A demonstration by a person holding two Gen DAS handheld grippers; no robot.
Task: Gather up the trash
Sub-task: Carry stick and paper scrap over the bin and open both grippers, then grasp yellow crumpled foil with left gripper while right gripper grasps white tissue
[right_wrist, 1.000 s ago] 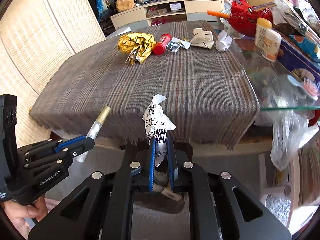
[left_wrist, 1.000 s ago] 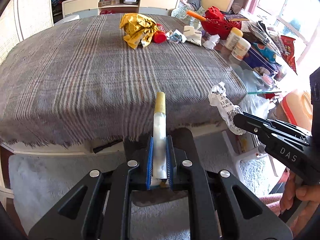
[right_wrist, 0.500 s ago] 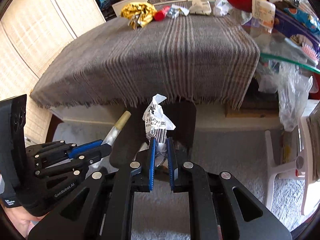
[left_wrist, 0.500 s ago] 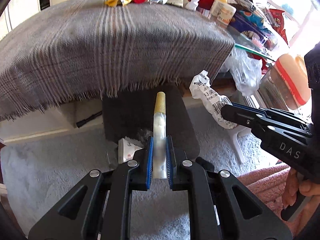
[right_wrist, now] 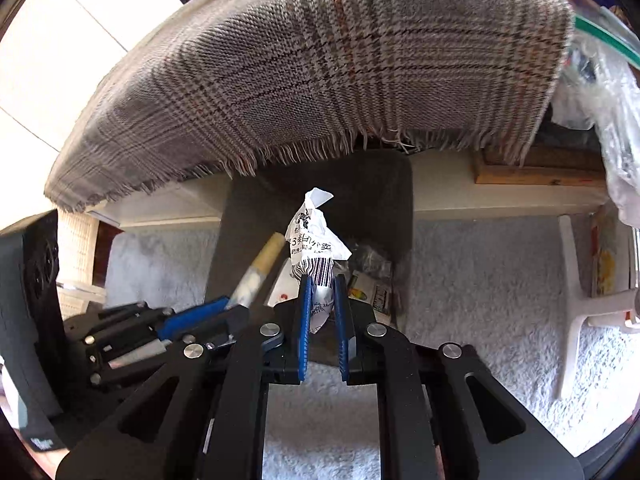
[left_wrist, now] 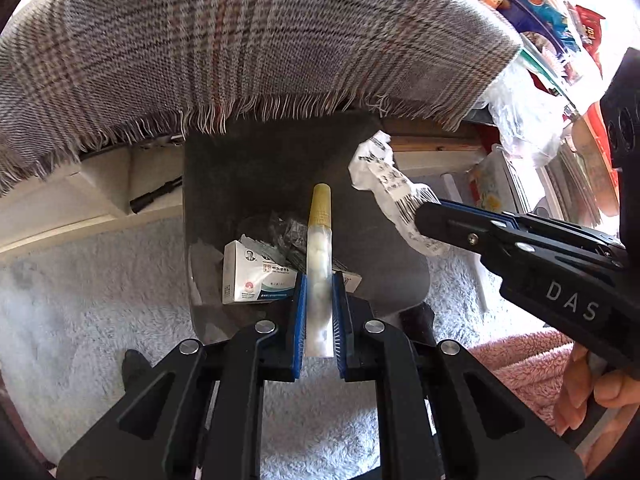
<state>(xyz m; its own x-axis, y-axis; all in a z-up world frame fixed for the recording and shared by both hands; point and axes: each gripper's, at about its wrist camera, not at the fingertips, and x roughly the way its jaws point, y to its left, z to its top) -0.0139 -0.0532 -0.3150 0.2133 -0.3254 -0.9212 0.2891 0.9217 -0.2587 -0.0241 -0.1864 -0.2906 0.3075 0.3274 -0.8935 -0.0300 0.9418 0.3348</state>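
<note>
My left gripper (left_wrist: 319, 280) is shut on a clear plastic tube with a yellow cap (left_wrist: 319, 236), held over the open dark grey bin (left_wrist: 240, 184). My right gripper (right_wrist: 320, 282) is shut on a crumpled white printed wrapper (right_wrist: 314, 240), also over the bin (right_wrist: 384, 184). In the left wrist view the right gripper (left_wrist: 424, 216) holds the wrapper (left_wrist: 384, 180) above the bin's right side. In the right wrist view the left gripper (right_wrist: 236, 308) with the tube (right_wrist: 256, 272) sits to the left. A white box (left_wrist: 256, 280) and dark crumpled trash (left_wrist: 284, 232) lie inside the bin.
The bin stands on a pale fluffy rug (left_wrist: 100, 300) under the fringed edge of the plaid tablecloth (left_wrist: 240, 40). Plastic bags (left_wrist: 524, 108) and clutter hang at the right. A white stool leg (right_wrist: 576, 312) stands on the rug at the right.
Both grippers have dropped from table height to just above the bin, each keeping its hold. The bin's contents have come into view.
</note>
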